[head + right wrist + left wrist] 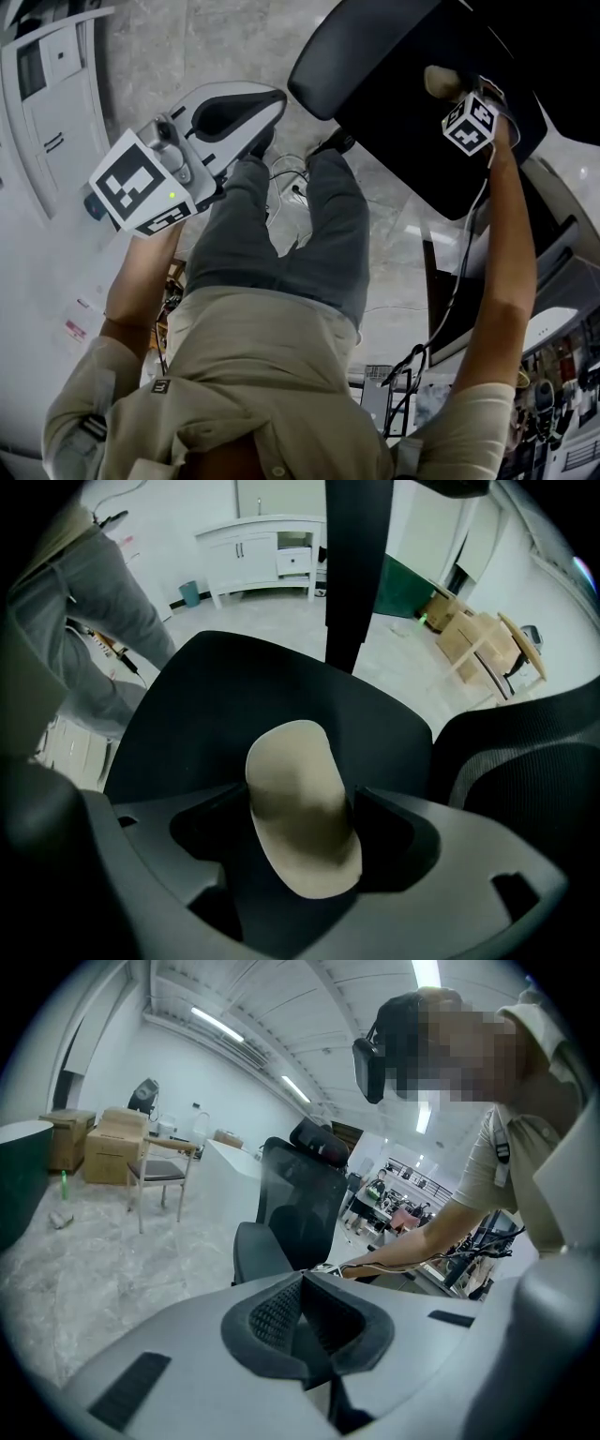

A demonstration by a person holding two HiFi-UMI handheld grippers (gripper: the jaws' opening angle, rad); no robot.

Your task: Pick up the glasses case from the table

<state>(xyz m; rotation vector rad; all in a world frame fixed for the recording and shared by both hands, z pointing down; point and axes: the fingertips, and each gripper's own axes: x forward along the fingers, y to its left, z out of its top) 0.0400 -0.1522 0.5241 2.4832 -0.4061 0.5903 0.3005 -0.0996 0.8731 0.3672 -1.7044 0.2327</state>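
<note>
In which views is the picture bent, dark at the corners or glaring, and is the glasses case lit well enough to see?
Head view: sharp, even light; the glasses case shows small. Left gripper view: strong fisheye bend, dark corners, glare from the ceiling lamp. Right gripper view: dark corners too; the pale case stands out on the black surface, its near end in shade.

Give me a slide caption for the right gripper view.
Right gripper points down, its open jaws on either side of the beige glasses case, which lies on a black surface.
</note>
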